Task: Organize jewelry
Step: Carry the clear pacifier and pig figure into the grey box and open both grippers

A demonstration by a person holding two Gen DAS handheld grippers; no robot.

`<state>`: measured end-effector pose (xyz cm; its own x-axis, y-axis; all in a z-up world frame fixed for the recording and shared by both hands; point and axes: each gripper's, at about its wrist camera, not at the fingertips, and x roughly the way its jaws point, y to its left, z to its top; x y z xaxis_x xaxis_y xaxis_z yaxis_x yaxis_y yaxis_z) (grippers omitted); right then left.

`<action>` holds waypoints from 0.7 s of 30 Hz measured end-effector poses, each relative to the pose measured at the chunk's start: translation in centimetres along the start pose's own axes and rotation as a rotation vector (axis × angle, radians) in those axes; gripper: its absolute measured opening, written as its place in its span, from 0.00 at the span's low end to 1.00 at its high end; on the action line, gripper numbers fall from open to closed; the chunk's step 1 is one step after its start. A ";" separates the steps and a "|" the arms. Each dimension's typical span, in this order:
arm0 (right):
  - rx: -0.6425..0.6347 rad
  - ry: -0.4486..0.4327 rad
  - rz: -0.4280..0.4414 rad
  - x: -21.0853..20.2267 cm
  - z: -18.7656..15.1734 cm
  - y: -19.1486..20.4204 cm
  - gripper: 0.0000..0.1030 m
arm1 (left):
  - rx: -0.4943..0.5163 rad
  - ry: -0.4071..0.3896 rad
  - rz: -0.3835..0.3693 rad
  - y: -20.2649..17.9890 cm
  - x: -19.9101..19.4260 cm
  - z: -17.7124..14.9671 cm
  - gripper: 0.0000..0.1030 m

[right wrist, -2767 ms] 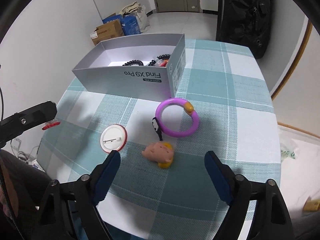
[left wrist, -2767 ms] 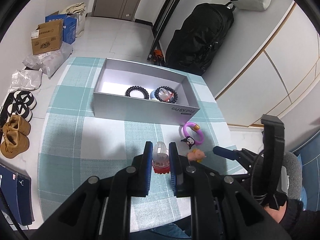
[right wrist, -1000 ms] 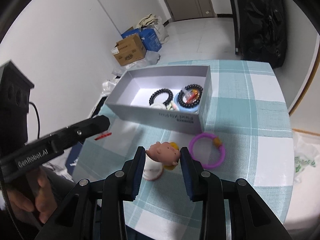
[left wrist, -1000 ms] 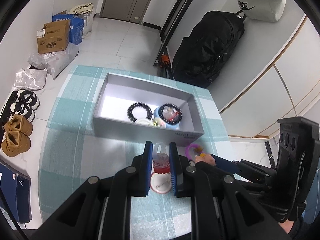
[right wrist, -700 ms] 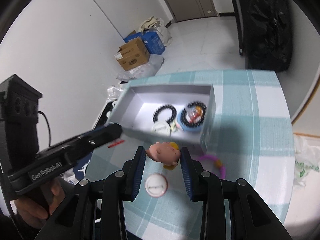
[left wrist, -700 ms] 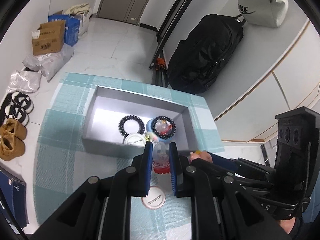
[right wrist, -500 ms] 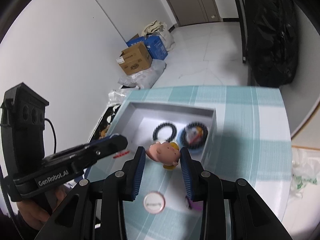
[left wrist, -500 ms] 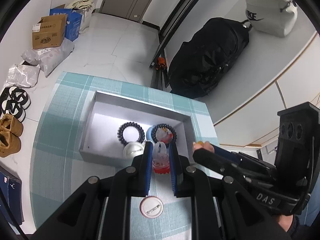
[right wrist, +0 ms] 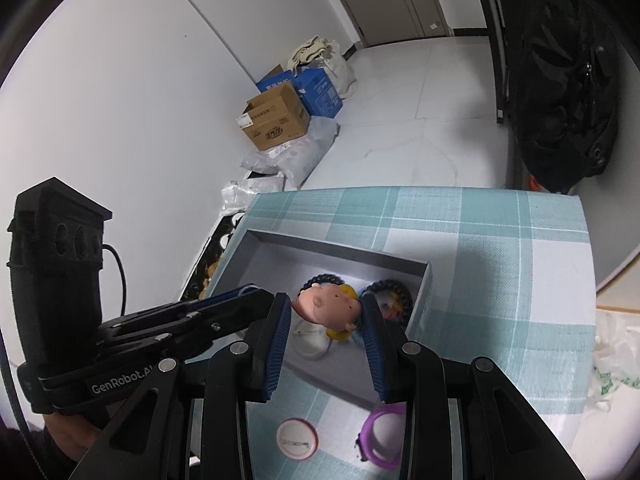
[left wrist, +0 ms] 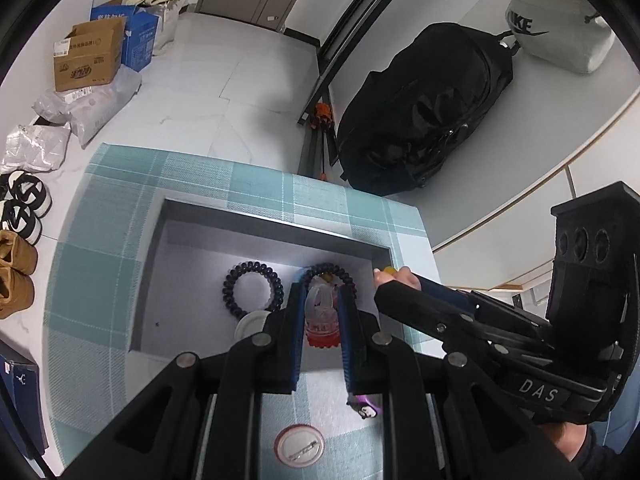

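My left gripper [left wrist: 320,304] is shut on a clear trinket with a red base [left wrist: 321,318], held above the open grey box [left wrist: 192,216]. My right gripper [right wrist: 323,312] is shut on a pink pig charm [right wrist: 326,307], also above the box [right wrist: 332,252]; its tip shows in the left wrist view [left wrist: 394,276]. Inside the box lie a black bead bracelet [left wrist: 253,289], a second bead bracelet [left wrist: 330,270] over a blue item, and a white round piece [left wrist: 249,324]. On the checked cloth lie a round badge [left wrist: 299,446] and a purple ring [right wrist: 380,438].
The table [left wrist: 120,168] carries a teal checked cloth. On the floor are cardboard boxes [left wrist: 88,60], plastic bags, shoes [left wrist: 16,272] and a black backpack [left wrist: 424,108]. The left gripper's body [right wrist: 56,280] shows at the left of the right wrist view.
Both grippers rose and moved forward over the box, each keeping its item. The right gripper closed on the pig charm after the earliest frame. Badge and purple ring stay on the cloth.
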<state>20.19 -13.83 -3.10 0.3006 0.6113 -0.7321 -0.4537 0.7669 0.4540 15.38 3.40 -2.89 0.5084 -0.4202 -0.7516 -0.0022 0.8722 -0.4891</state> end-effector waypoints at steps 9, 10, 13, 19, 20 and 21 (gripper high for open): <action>0.059 0.027 0.020 1.6 0.4 -1.8 0.33 | -0.034 0.024 0.012 0.5 1.2 0.6 0.11; 0.063 0.028 0.018 1.8 0.4 -1.9 0.33 | -0.036 0.028 0.011 0.6 1.3 0.6 0.11; 0.077 0.038 0.020 2.1 0.4 -2.3 0.33 | -0.046 0.037 0.005 0.7 1.7 0.7 0.11; 0.071 0.031 0.013 2.1 0.3 -2.2 0.35 | -0.108 0.038 -0.017 1.7 2.0 0.7 0.11; 0.074 0.028 0.007 2.1 0.3 -2.2 0.35 | -0.122 0.034 -0.016 1.9 2.0 0.7 0.11; 0.076 0.025 0.009 2.0 0.2 -2.3 0.35 | -0.134 0.039 -0.016 2.1 2.0 0.8 0.12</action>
<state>22.00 -14.32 -5.45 0.2751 0.6140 -0.7398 -0.3908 0.7744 0.4975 17.09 4.57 -5.06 0.4758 -0.4454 -0.7584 -0.1110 0.8250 -0.5542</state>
